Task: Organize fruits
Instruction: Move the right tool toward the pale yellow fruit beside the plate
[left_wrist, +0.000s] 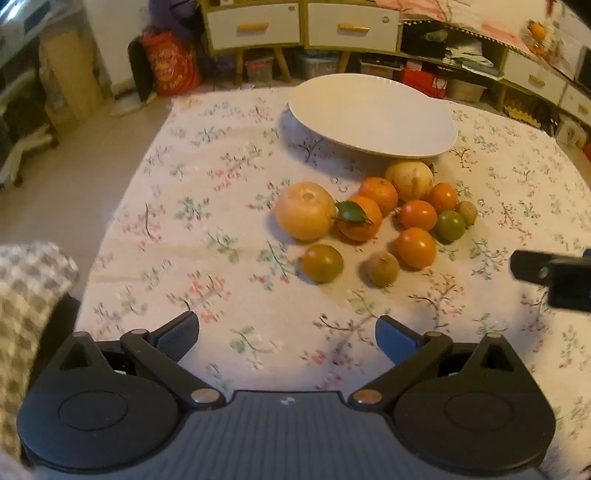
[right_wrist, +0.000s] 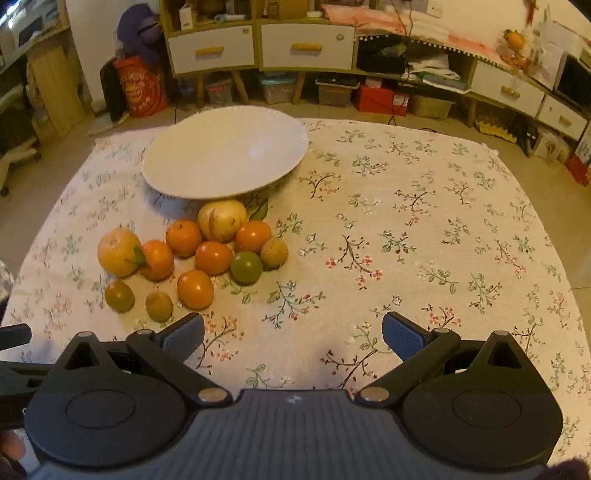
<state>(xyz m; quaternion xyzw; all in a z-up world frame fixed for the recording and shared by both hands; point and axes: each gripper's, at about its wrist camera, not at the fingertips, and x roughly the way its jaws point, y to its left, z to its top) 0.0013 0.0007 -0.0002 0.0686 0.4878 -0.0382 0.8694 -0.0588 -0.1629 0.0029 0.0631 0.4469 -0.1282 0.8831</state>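
Observation:
A pile of fruits lies on the floral tablecloth in front of an empty white plate (left_wrist: 373, 114), which also shows in the right wrist view (right_wrist: 225, 151). The pile holds a large yellow-orange fruit (left_wrist: 304, 216) (right_wrist: 118, 253), a pale round fruit (left_wrist: 410, 180) (right_wrist: 221, 220), several mandarins (left_wrist: 360, 218) (right_wrist: 183, 238), orange tomatoes (left_wrist: 416, 247) (right_wrist: 195, 289), a green tomato (left_wrist: 450, 225) (right_wrist: 246, 267) and small brown fruits (left_wrist: 383, 268) (right_wrist: 159, 305). My left gripper (left_wrist: 287, 338) is open and empty, short of the pile. My right gripper (right_wrist: 293, 336) is open and empty, right of the pile; it also shows at the right edge of the left wrist view (left_wrist: 550, 273).
The tablecloth (right_wrist: 424, 236) covers a low table with bare cloth to the right. Cabinets with white drawers (right_wrist: 258, 46), storage boxes and a red bag (right_wrist: 142, 88) stand behind the table. A checked cloth (left_wrist: 26, 295) is at my left.

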